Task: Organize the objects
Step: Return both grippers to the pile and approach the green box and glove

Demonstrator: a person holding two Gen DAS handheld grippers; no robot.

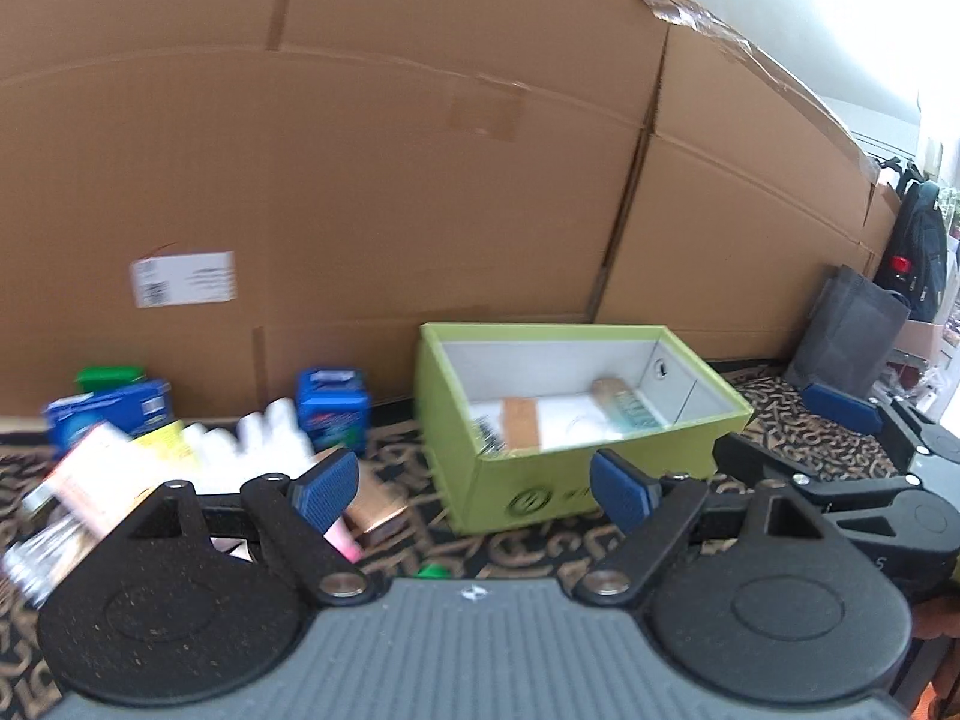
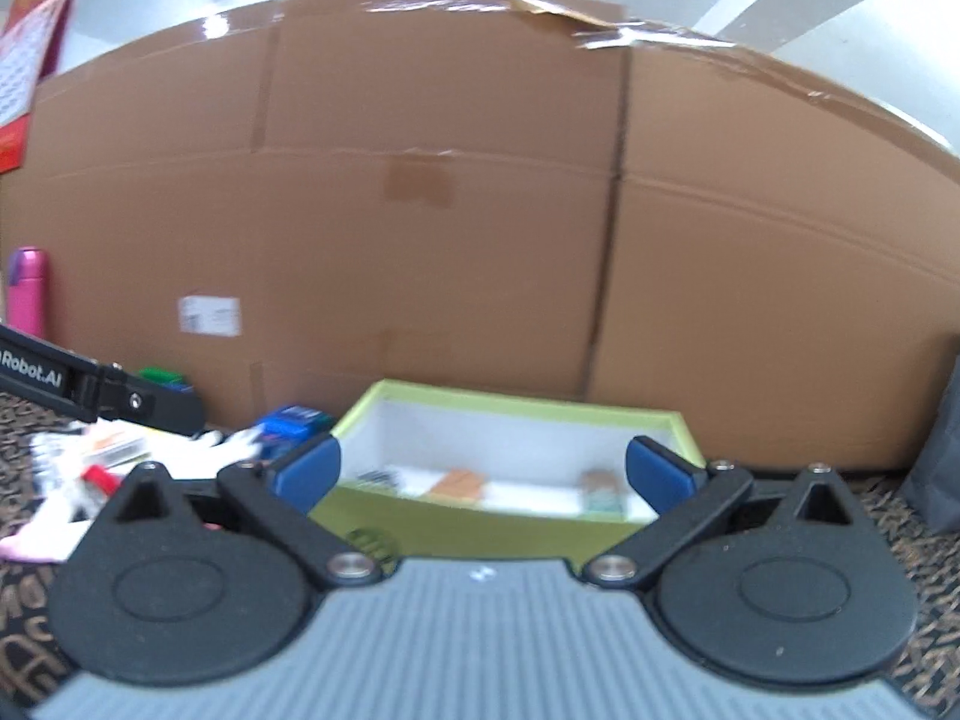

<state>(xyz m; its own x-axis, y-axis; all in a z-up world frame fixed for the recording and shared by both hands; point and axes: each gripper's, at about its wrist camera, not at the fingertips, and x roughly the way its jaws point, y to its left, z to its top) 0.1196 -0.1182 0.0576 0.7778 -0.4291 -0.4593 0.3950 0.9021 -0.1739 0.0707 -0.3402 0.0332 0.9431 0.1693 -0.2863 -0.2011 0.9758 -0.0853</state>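
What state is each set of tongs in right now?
Left tongs: open, holding nothing.
Right tongs: open, holding nothing.

Left tongs point(image 1: 474, 483), right tongs point(image 2: 483, 474) agape

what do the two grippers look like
Both match: the left gripper and right gripper have a ribbed grey body, black round-based linkage arms with silver pivot pins, and blue textured fingers. White "Robot.AI" lettering shows on the left gripper's black side.

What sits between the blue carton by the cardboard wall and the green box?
Only bare patterned carpet lies between the blue carton and the green box, shown in the left wrist view.
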